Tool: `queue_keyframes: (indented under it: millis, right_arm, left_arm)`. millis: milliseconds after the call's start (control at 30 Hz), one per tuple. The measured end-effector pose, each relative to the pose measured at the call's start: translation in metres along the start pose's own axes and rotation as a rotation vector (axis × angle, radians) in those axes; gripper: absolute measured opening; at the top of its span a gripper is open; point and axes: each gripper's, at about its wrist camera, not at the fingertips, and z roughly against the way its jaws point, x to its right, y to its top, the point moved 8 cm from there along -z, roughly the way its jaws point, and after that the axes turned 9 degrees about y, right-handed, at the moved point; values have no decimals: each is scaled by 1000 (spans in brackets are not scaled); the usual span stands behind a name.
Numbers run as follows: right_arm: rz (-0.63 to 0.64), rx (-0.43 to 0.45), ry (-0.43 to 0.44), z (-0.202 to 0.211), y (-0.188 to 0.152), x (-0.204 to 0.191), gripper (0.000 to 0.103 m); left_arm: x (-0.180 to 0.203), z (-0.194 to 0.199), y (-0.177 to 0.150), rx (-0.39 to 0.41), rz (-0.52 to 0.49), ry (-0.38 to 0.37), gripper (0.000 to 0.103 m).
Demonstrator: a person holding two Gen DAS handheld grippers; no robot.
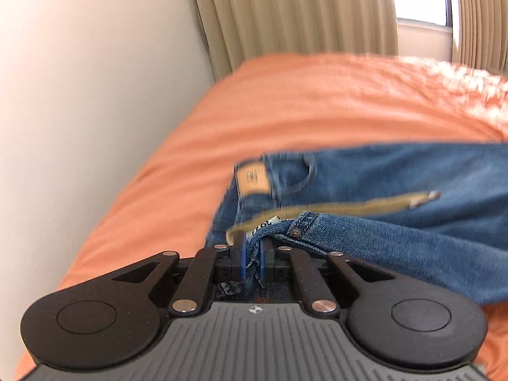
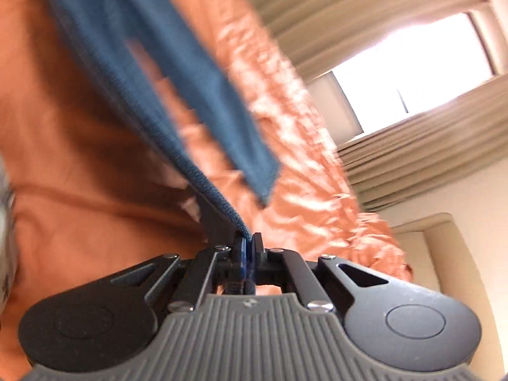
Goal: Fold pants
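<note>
1. Your left gripper (image 1: pixel 253 250) is pinching the jeans (image 1: pixel 365 187) at the waistband, low over the bed.
2. Your right gripper (image 2: pixel 249 247) is clamped on a lifted leg hem (image 2: pixel 219 187).
3. Jeans sprawl across the orange bedspread (image 1: pixel 301 101).
4. Farther back: beige curtains (image 1: pixel 285 9), bright window (image 2: pixel 412 63).

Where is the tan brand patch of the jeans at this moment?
In the left wrist view, the tan patch sits at the waistband of the jeans, on the orange bedsheet, just beyond the left gripper, which is clamped on denim.
</note>
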Motion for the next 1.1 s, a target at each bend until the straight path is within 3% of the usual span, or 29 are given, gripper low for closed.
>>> queue_keyframes:
  millis: [167,300,533,733,933,1100]
  right_arm:
    - [-130,82,-118,35,38,70,0]
    - [-199,51,-125,18,58,98,0]
    - [-147,-88,-83,-96,91,103,0]
    - [-94,-186,-3,-222,121,100,0]
    - [-39,-299,81,-354,137,75,0]
    - [-4,-365,126,-412,129,47,0]
  left_arm:
    - [-22,35,37,93,41,-13,7]
    - [-29,34,57,98,54,-18,7]
    - [0,-24,88,50,-19,26,8]
    - [36,-103,113,-23,-99,52,8]
    - [76,-189,103,-146,-214,65,9]
    - [100,-239,83,-218,-289,62,9]
